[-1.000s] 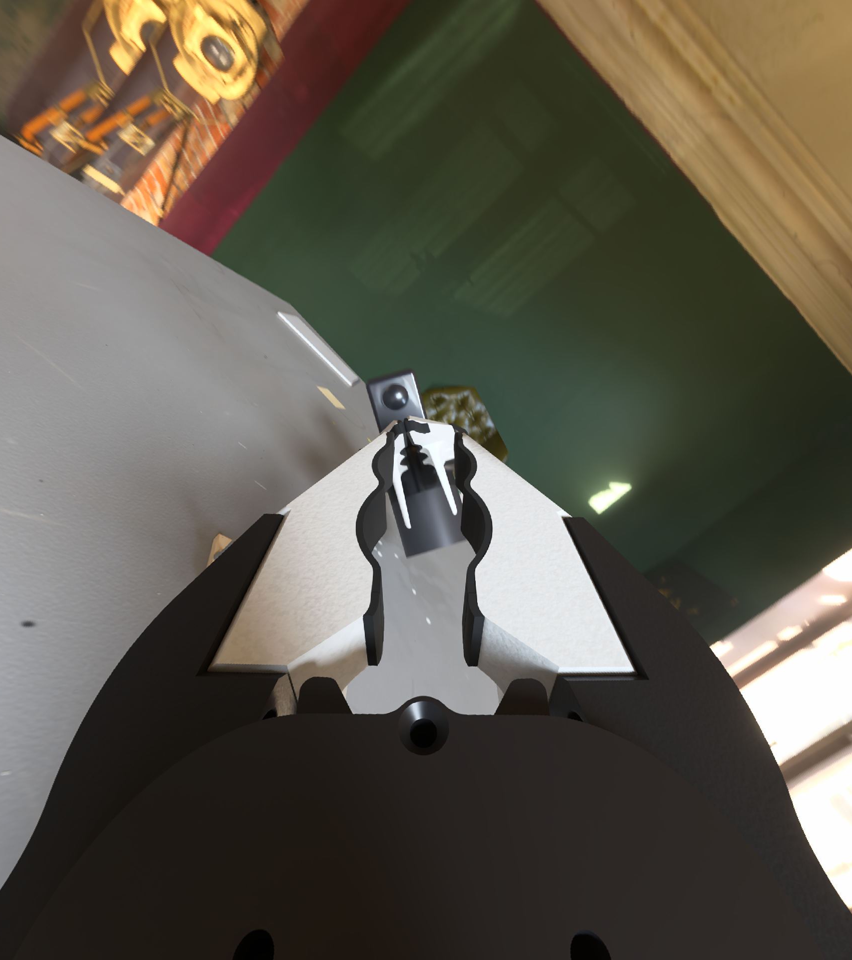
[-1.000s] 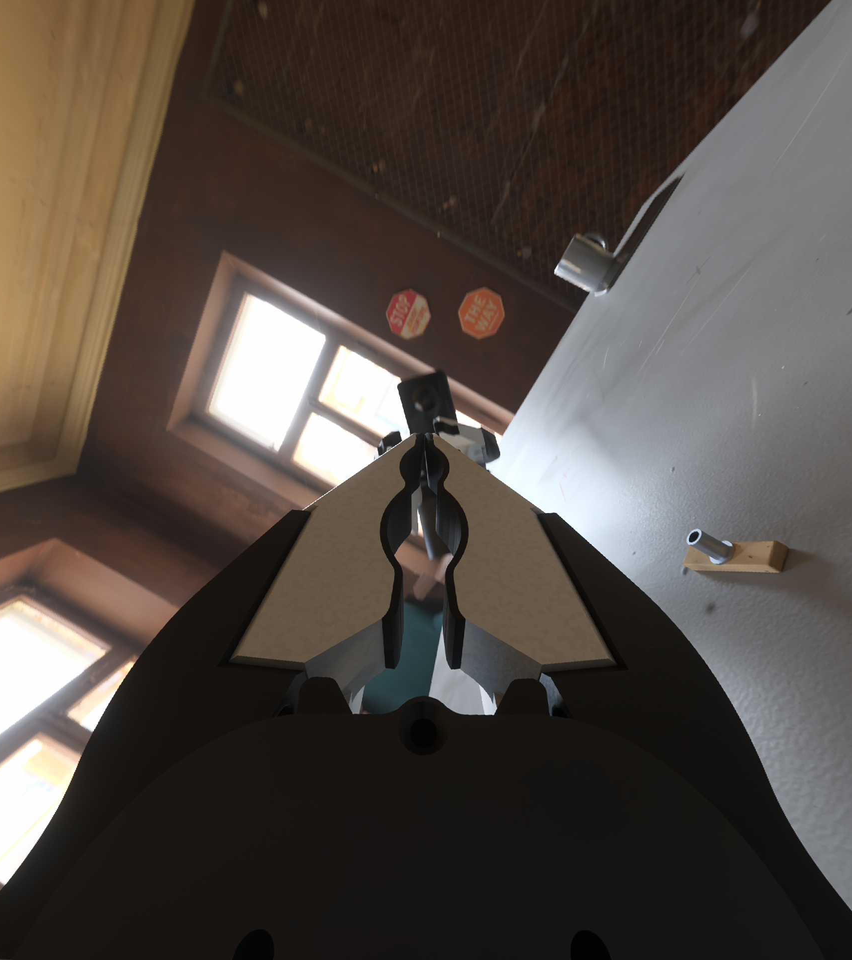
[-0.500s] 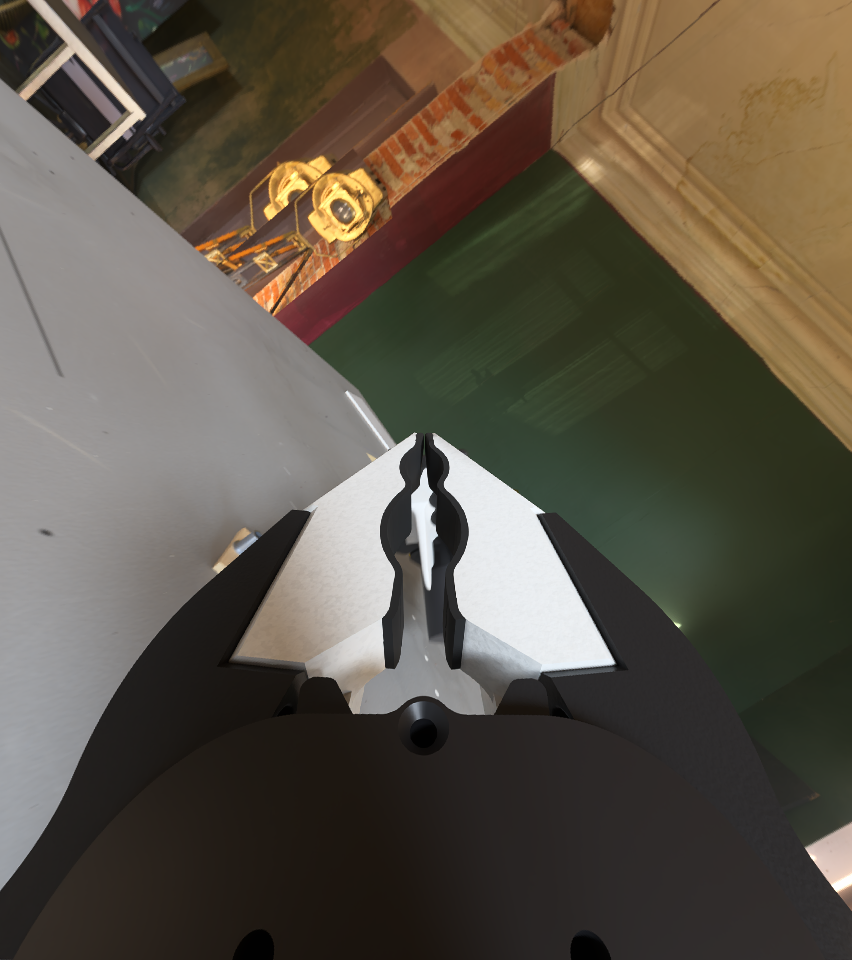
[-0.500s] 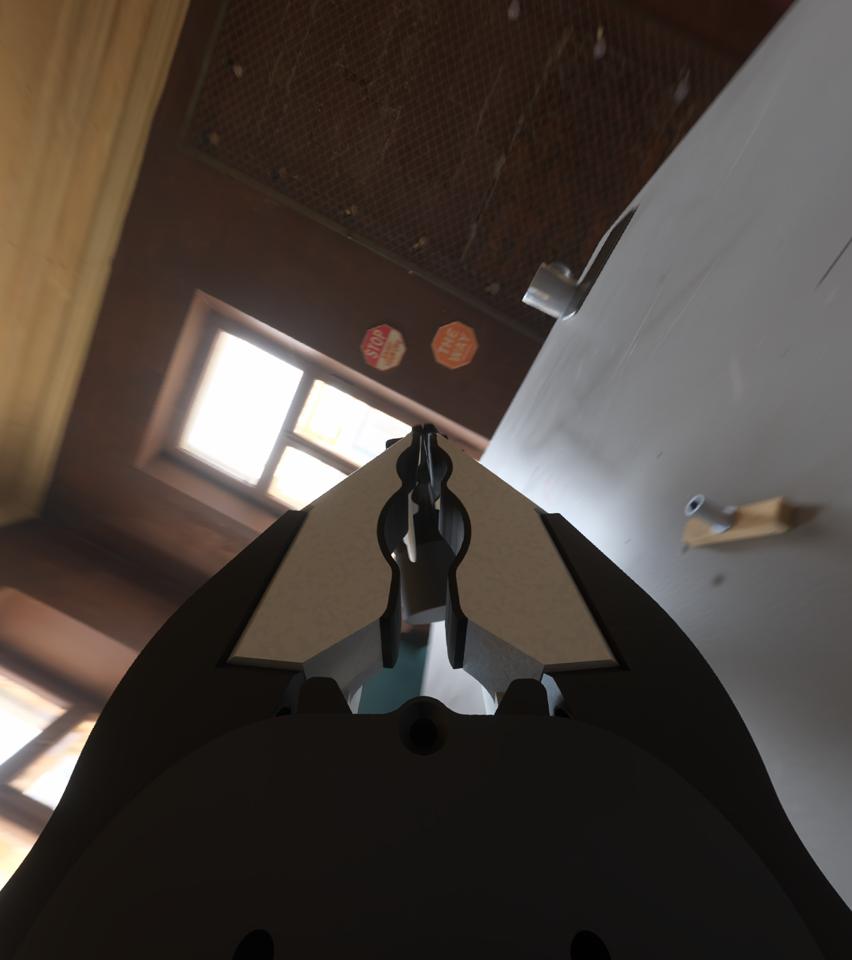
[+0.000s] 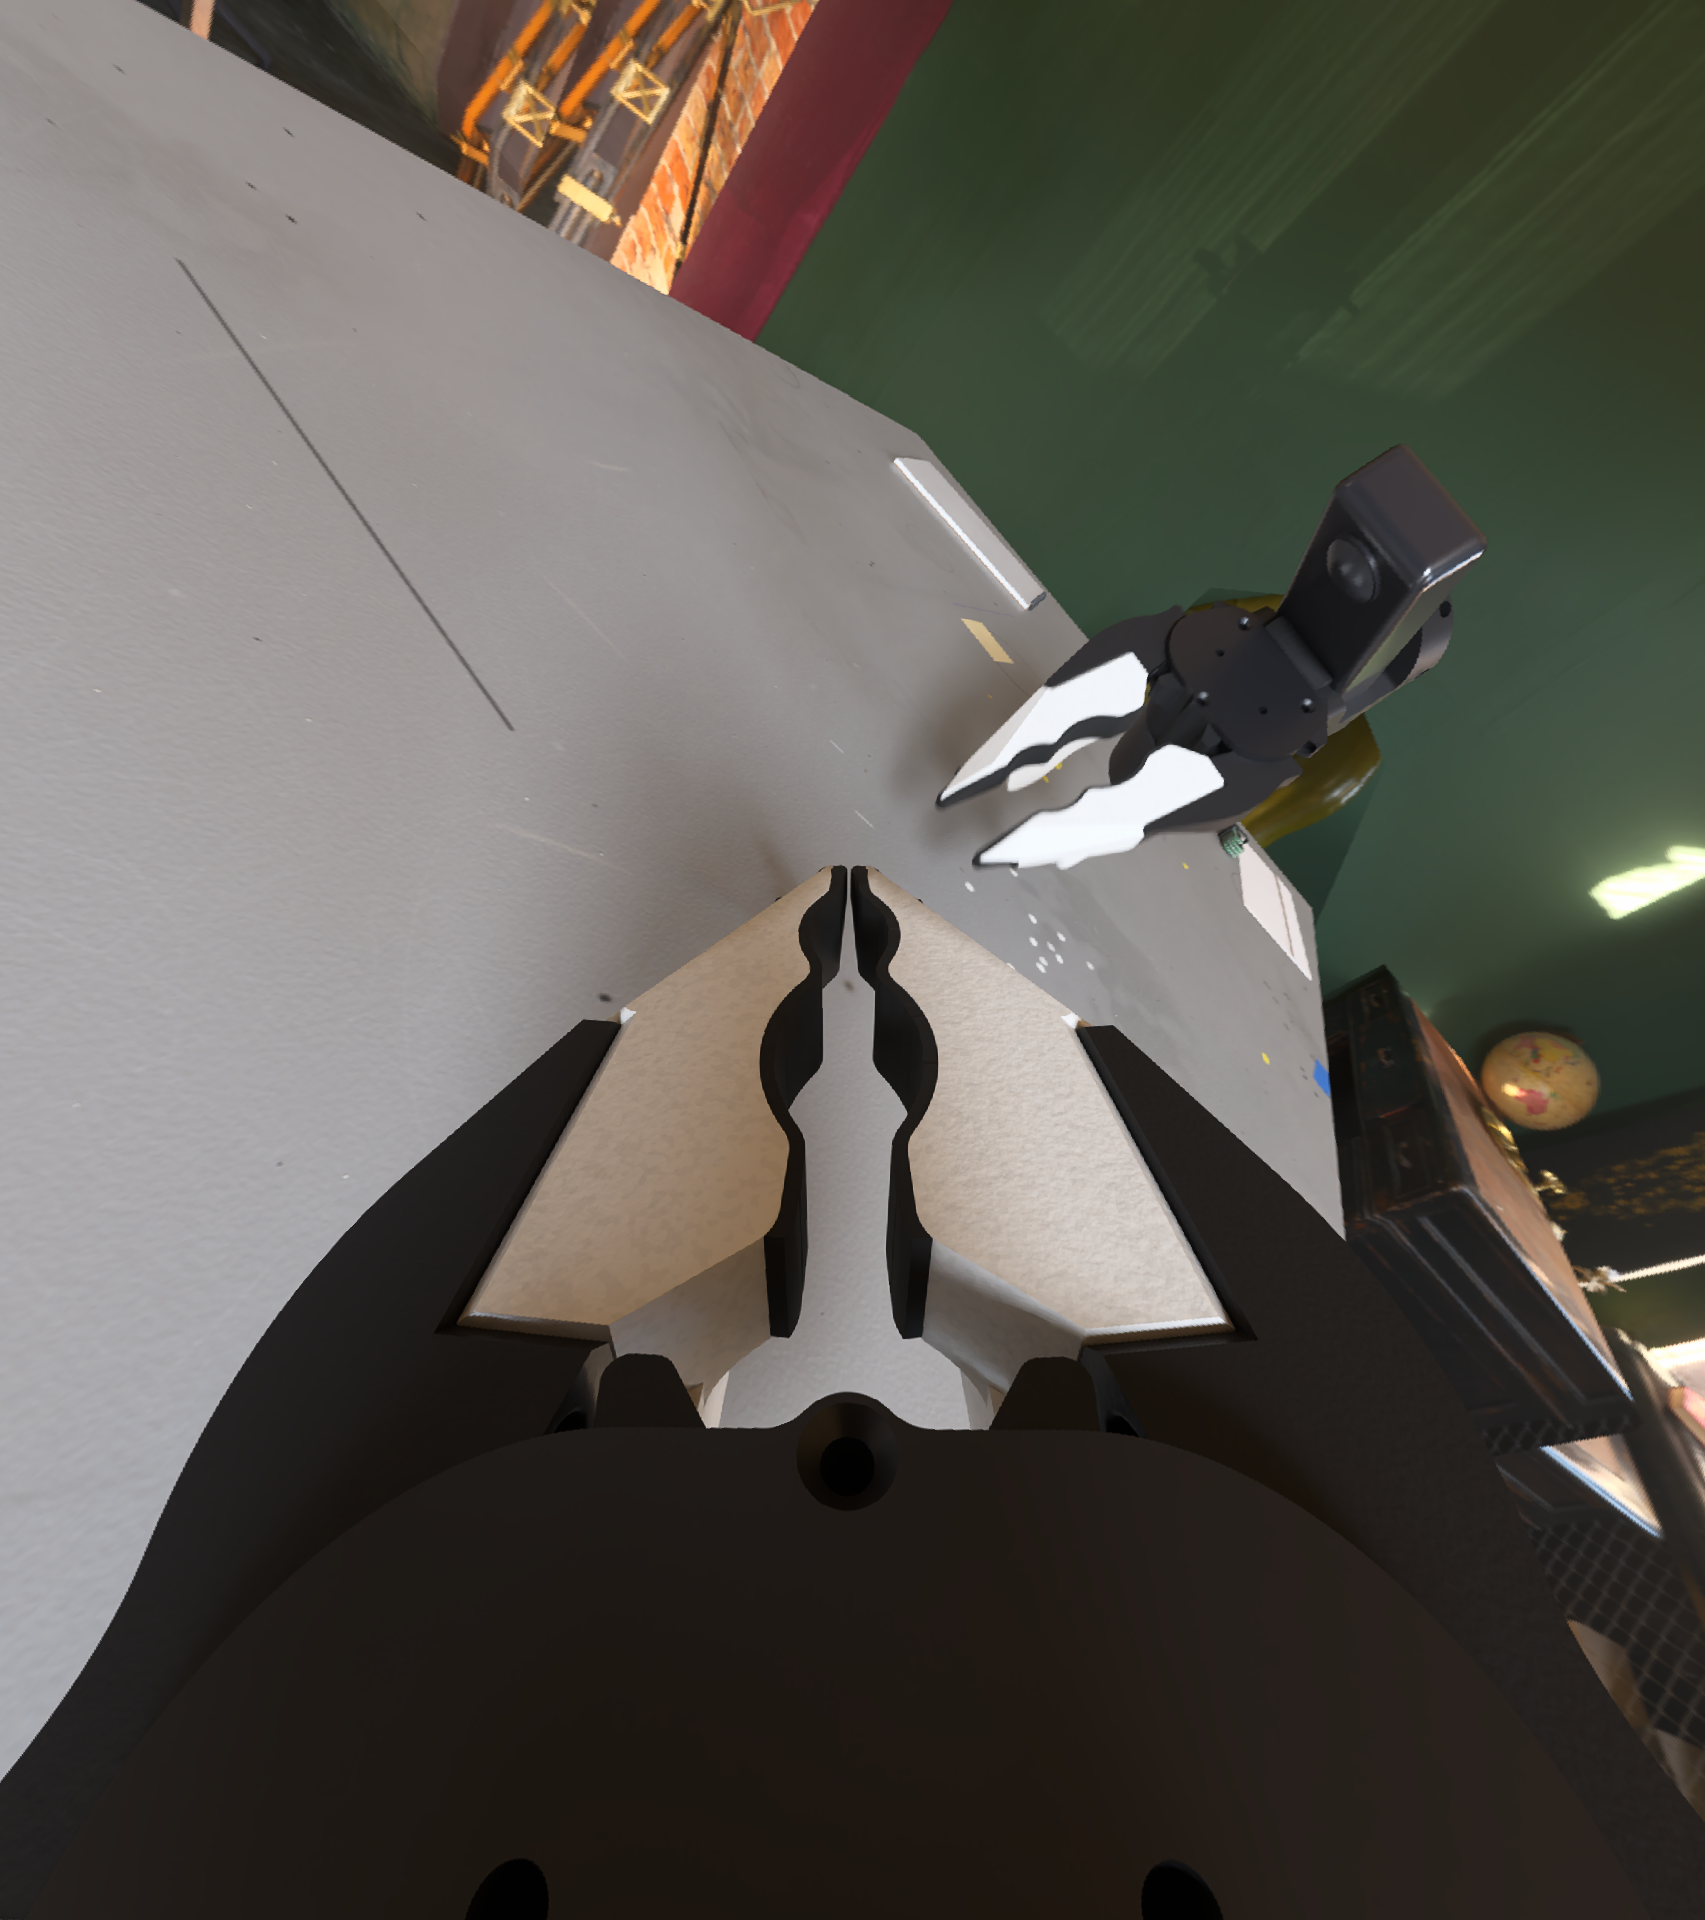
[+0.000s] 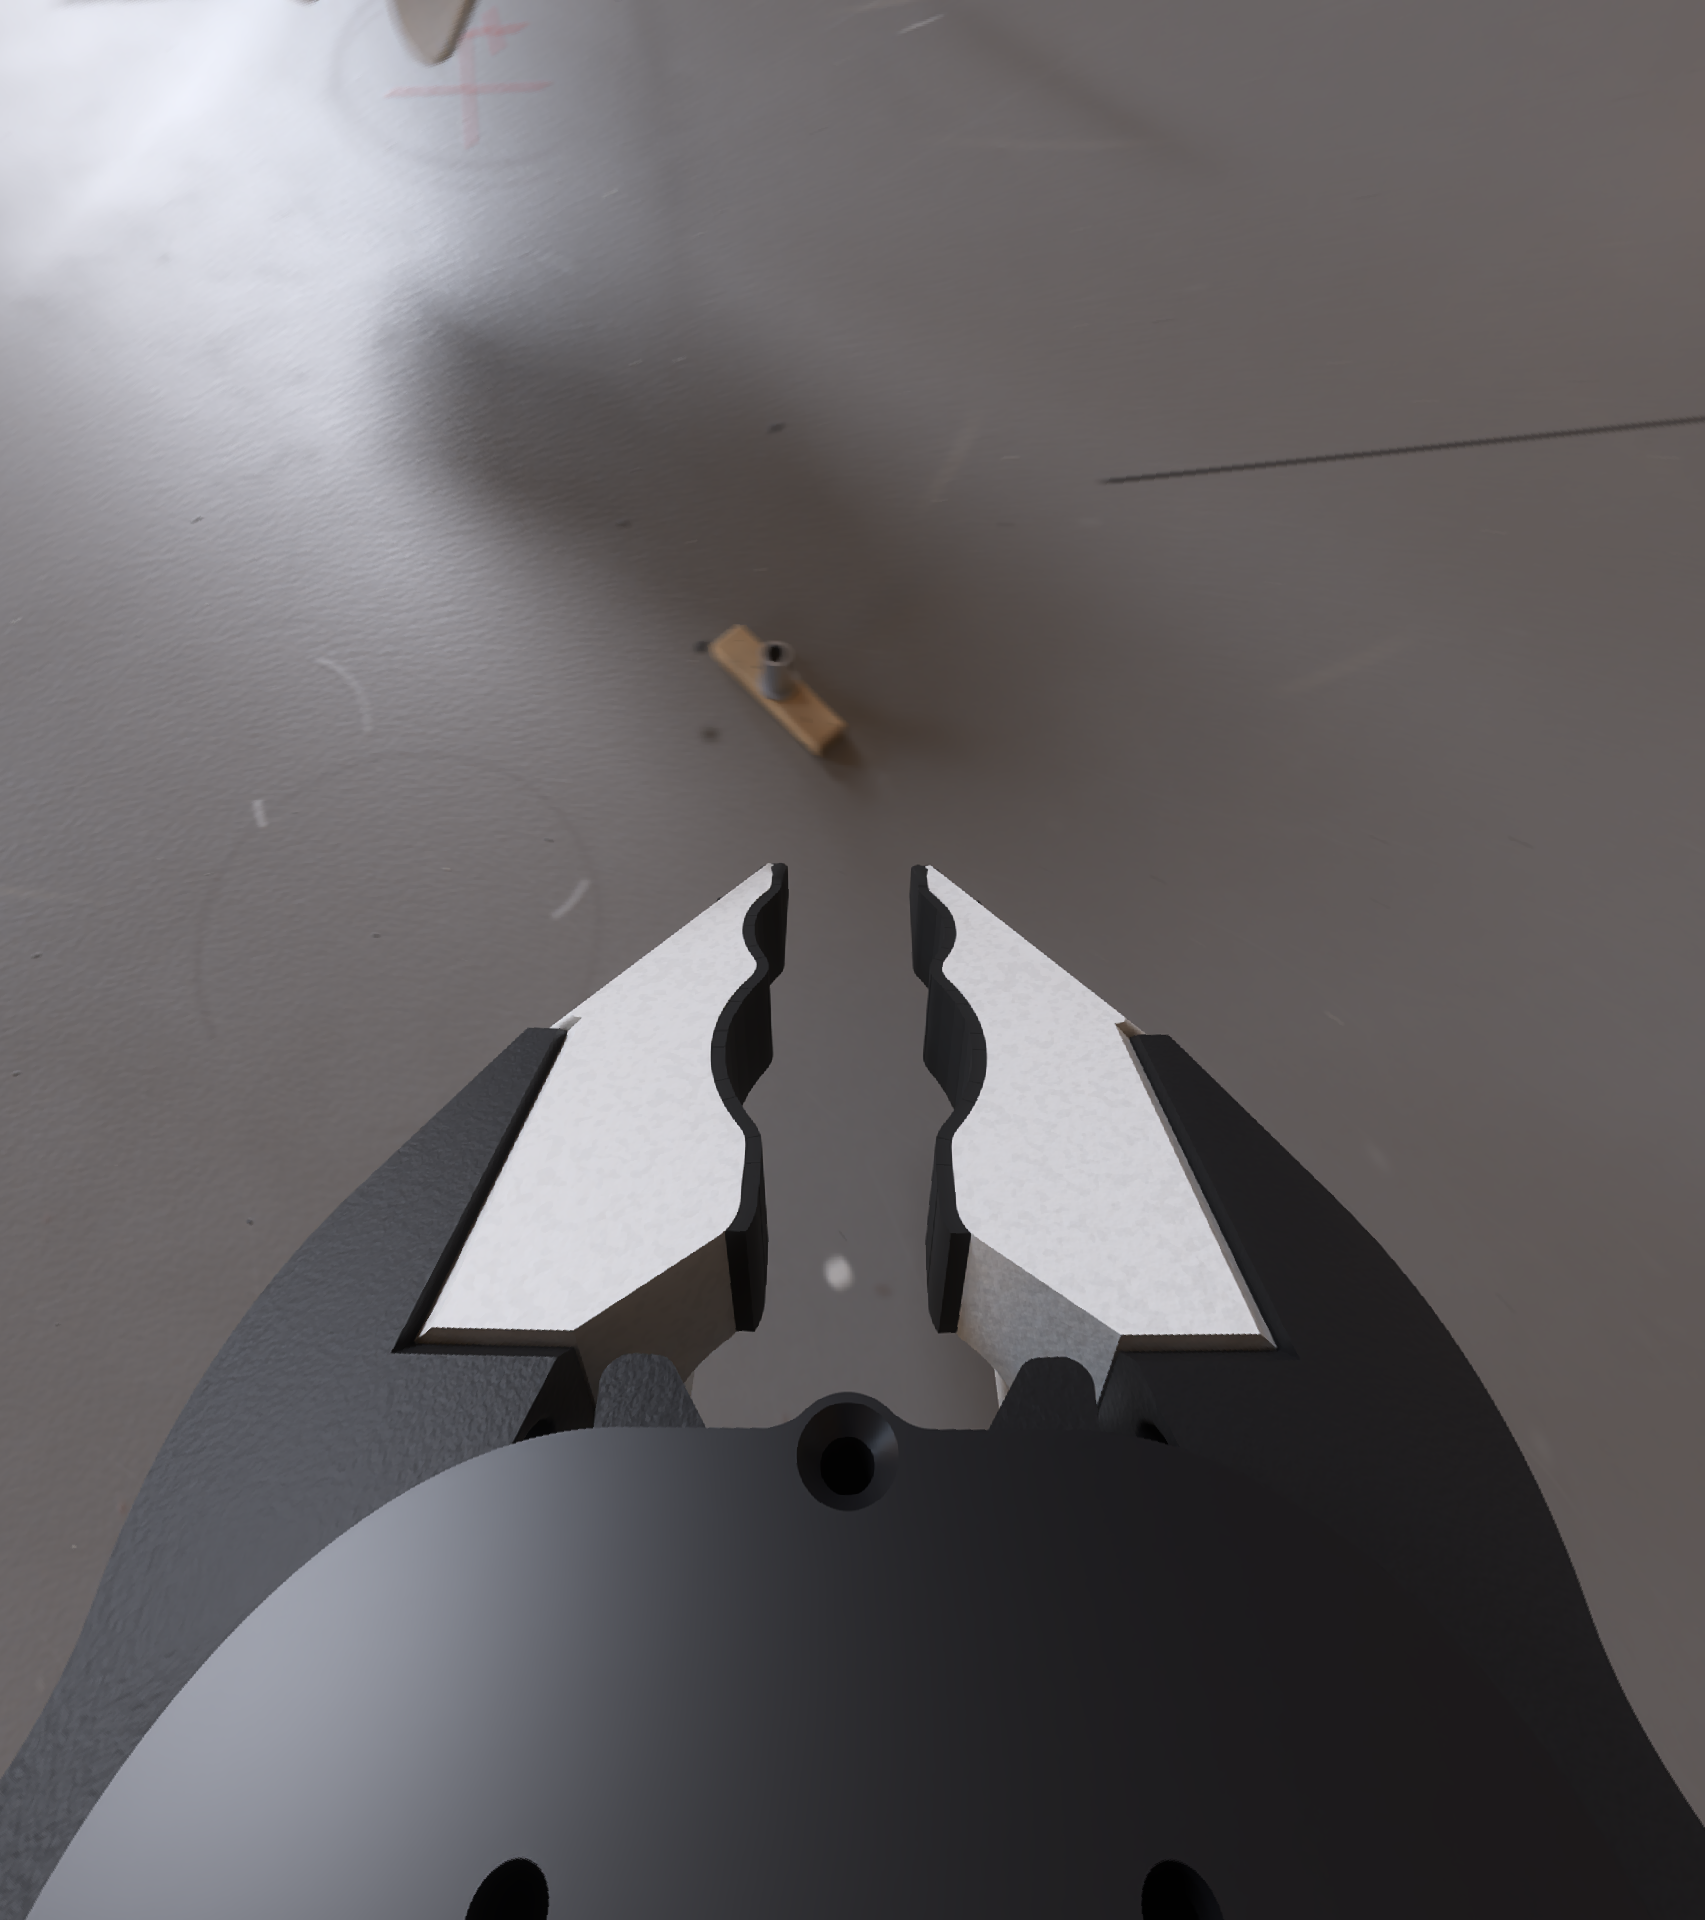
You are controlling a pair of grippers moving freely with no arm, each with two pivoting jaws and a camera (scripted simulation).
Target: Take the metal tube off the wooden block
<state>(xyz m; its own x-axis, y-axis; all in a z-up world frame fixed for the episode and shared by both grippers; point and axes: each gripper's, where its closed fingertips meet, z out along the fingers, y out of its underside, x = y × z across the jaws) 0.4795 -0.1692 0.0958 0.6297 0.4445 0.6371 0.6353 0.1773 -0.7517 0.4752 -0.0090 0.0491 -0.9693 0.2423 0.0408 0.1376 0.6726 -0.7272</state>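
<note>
A small metal tube (image 6: 776, 670) stands upright on a flat wooden block (image 6: 778, 692) on the grey table, ahead of my right gripper (image 6: 849, 883) and a little to its left. My right gripper is open and empty, well short of the block. My left gripper (image 5: 849, 878) is shut and empty above the table. The block and tube do not show in the left wrist view. The right gripper also shows in the left wrist view (image 5: 967, 826), open, near the table's far edge.
The grey table (image 5: 204, 727) bears a thin dark line (image 6: 1419, 449) and scuff marks. A white bar (image 5: 967, 535) and a white slab (image 5: 1274, 904) lie near its far edge. A dark cabinet (image 5: 1450, 1195) stands beyond the table at the right.
My right gripper has swung down from facing the window to face the table, and has opened. My left gripper has turned so the right gripper shows at its upper right; it stays shut.
</note>
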